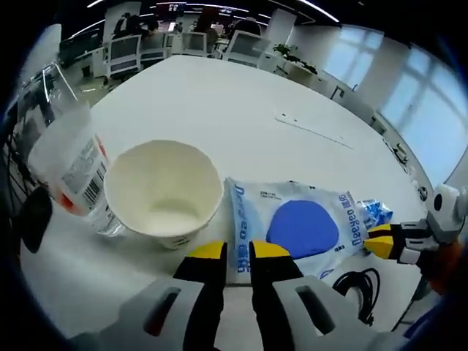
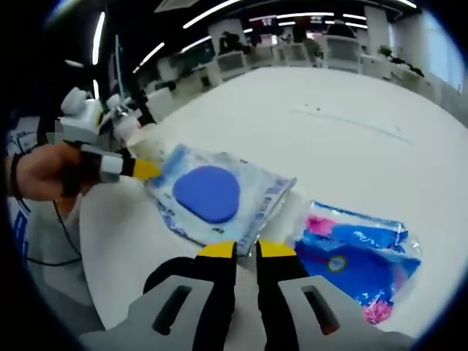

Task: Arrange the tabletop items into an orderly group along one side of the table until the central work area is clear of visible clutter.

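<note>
1. White and wide, the surface (image 1: 241,95) carries our clutter near one edge, with office chairs and windows far behind.
2. Our left tool (image 1: 239,253) has its yellow-tipped jaws drawn narrow on the near edge of the clear packet with a blue pad (image 1: 300,228); we cannot tell whether they truly pinch it.
3. Our right tool (image 2: 246,251) meets the same packet (image 2: 212,194) from the opposite edge, jaws likewise narrow, grip unclear.
4. Just left of the left tool stands an empty paper cup (image 1: 164,191), upright, touching the packet's edge.
5. Beyond the cup lies a clear plastic bottle (image 1: 69,164), tipped over.
6. Right of the right tool rests a blue and pink wrapper (image 2: 358,256).
7. A black cable (image 1: 358,287) curls near the left tool.
</note>
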Available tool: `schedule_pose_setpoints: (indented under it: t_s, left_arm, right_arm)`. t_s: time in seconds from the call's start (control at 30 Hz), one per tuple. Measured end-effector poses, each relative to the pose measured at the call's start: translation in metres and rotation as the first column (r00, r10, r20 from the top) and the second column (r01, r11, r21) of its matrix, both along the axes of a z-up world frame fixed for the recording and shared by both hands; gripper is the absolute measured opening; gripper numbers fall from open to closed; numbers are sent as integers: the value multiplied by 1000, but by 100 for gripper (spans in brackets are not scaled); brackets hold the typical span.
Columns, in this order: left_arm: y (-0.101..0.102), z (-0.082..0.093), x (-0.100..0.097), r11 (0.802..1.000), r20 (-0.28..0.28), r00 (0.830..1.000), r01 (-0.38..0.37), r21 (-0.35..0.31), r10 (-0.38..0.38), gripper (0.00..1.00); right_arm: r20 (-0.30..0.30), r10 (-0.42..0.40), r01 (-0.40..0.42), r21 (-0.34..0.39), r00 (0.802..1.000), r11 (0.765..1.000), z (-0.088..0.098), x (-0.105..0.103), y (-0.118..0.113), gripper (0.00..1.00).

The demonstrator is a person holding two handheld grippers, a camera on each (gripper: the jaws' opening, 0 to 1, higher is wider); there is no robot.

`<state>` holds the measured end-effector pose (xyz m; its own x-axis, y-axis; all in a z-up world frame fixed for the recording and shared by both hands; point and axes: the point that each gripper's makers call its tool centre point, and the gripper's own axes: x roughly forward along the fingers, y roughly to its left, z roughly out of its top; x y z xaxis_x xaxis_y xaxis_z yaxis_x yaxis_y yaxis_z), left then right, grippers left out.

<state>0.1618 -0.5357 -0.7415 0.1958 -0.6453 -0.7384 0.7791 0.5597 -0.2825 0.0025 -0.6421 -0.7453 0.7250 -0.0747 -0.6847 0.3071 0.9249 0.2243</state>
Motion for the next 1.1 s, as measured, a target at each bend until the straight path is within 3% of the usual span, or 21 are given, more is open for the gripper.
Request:
schedule_pose_setpoints:
  t_s: [0.07, 0.17, 0.27, 0.7, 1.1]
  left_arm:
    - [2, 2, -5, 999, -45, 998, -35, -22, 34, 11]
    - [5, 7, -5, 1000, -7, 1000, -19, -23, 19, 12]
    - [7, 10, -7, 998, -35, 998, -44, -49, 42, 13]
    - [20, 16, -24, 999, -2, 1000, 16, -45, -16, 14]
    - [30, 16, -45, 997, -8, 998, 67, -43, -68, 15]
  right_arm:
    - [-1, -4, 4, -5, 1000, 1000, 0, -2, -1, 9]
    - [4, -12, 12, -1, 1000, 1000, 1, -5, -1, 10]
    - [3, -14, 14, -3, 1000, 1000, 2, -8, 0, 10]
    - [27, -53, 53, 2, 998, 999, 11, -28, 0, 13]
    - [28, -62, 62, 6, 998, 998, 9, -41, 11, 13]
